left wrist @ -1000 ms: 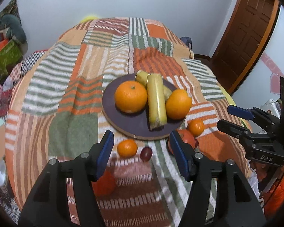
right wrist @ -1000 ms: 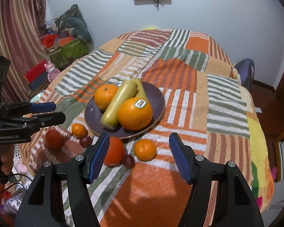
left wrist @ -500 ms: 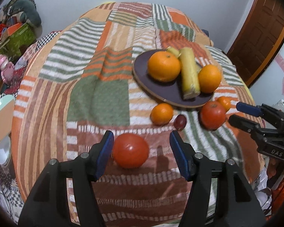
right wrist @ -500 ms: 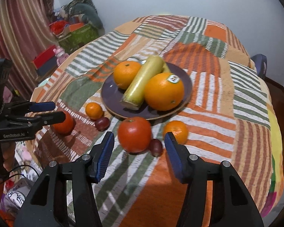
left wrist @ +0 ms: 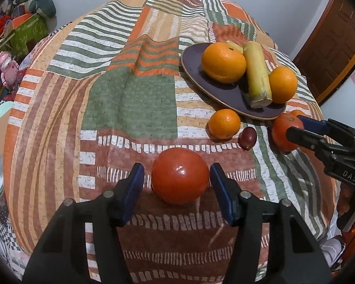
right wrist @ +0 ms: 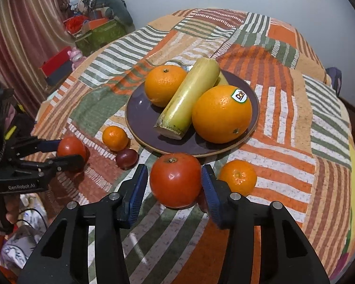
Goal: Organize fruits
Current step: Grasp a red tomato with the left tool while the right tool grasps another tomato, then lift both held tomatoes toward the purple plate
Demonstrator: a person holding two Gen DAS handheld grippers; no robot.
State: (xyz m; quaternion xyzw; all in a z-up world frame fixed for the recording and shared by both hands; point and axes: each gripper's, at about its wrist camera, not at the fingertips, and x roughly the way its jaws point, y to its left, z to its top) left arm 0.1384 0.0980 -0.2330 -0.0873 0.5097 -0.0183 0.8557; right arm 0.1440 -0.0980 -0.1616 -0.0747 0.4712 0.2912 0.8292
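Left gripper [left wrist: 177,181] open wide, blue pads either side of a red tomato [left wrist: 180,175] on the striped cloth [left wrist: 130,99], small gaps both sides; right gripper [right wrist: 173,184] likewise spread around a second tomato [right wrist: 175,180], right pad about touching, left apart. Half a second ago both tomatoes sat further ahead of the pads; both grippers have since closed in. Beyond: small mandarin [right wrist: 115,138], dark plum [right wrist: 126,158], then purple plate [right wrist: 139,118] with two oranges and a yellow-green stalk.

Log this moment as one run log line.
left gripper: open around round red tomato | right gripper: open around second red tomato | dark round plate: two oranges, yellow-green stalk
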